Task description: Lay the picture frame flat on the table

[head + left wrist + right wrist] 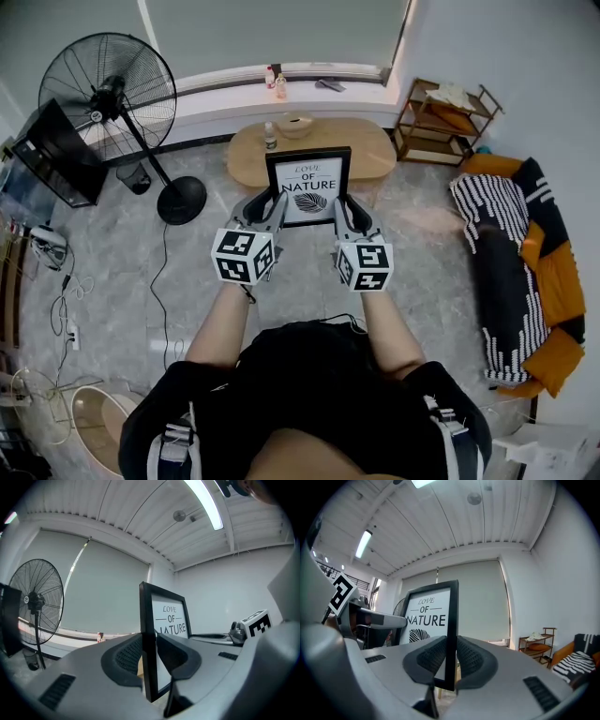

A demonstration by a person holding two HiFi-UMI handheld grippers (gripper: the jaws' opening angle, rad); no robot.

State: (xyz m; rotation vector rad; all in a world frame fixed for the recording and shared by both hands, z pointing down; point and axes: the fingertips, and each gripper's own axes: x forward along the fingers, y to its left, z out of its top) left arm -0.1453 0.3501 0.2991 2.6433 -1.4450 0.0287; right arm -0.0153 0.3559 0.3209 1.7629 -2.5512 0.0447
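Observation:
A black picture frame (308, 186) with a white "LOVE OF NATURE" print is held upright in the air, in front of the oval wooden table (375, 152). My left gripper (276, 206) is shut on the frame's left edge, and my right gripper (342, 208) is shut on its right edge. In the left gripper view the frame (169, 618) stands edge-on between the jaws, low on its side. In the right gripper view the frame (426, 613) is pinched the same way near its lower corner. The frame's bottom edge is hidden behind the grippers.
On the table stand a small bottle (270, 136) and a bowl (296, 125) at its far side. A standing fan (112, 98) is at the left, a wooden shelf (445, 122) and a striped sofa (520, 262) at the right. Grey tiled floor lies below.

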